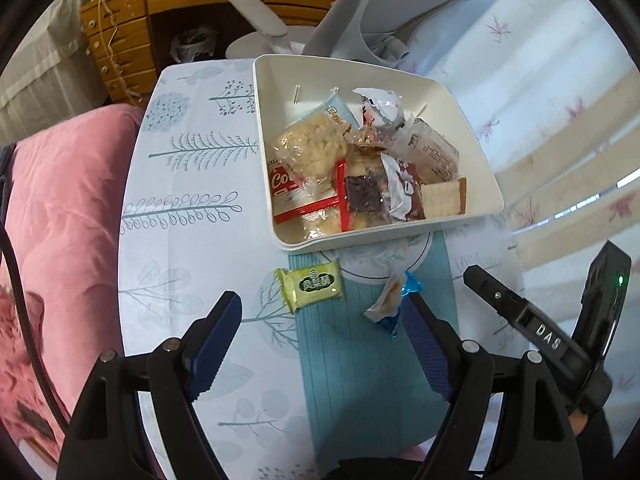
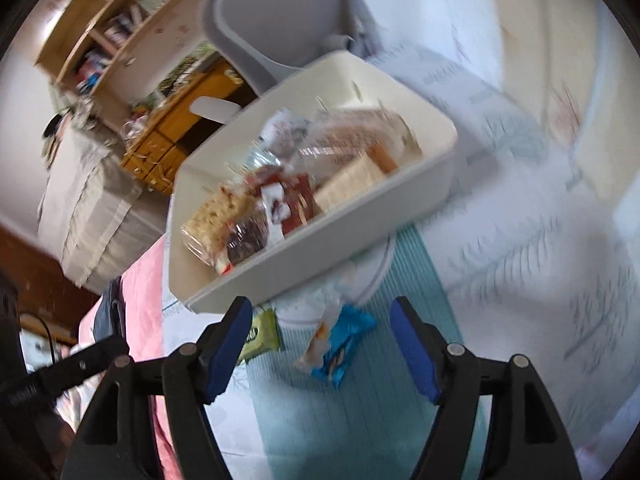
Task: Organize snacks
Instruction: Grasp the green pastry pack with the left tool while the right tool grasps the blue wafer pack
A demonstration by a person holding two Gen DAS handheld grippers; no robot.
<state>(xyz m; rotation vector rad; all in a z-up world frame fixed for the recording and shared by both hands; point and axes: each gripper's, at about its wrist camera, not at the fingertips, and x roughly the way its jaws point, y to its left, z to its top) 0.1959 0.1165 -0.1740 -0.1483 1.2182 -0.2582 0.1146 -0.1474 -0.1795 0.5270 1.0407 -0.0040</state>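
Green packet; blue packet; one bin

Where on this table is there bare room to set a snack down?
Bare cloth lies left of the white bin, toward the pink quilt. The teal mat near the left gripper is free. Crowded: the bin, and before it the green packet and blue packet.

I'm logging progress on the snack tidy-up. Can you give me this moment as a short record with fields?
container: white rectangular plastic bin, on the patterned tablecloth
in bin: heap of wrapped snacks
left outside: green square snack packet; blue-and-white crumpled snack wrapper, both on the teal striped mat
left tool: open, empty, short of both packets
right tool: open, empty, blue-and-white wrapper between its fingers in its view; view blurred
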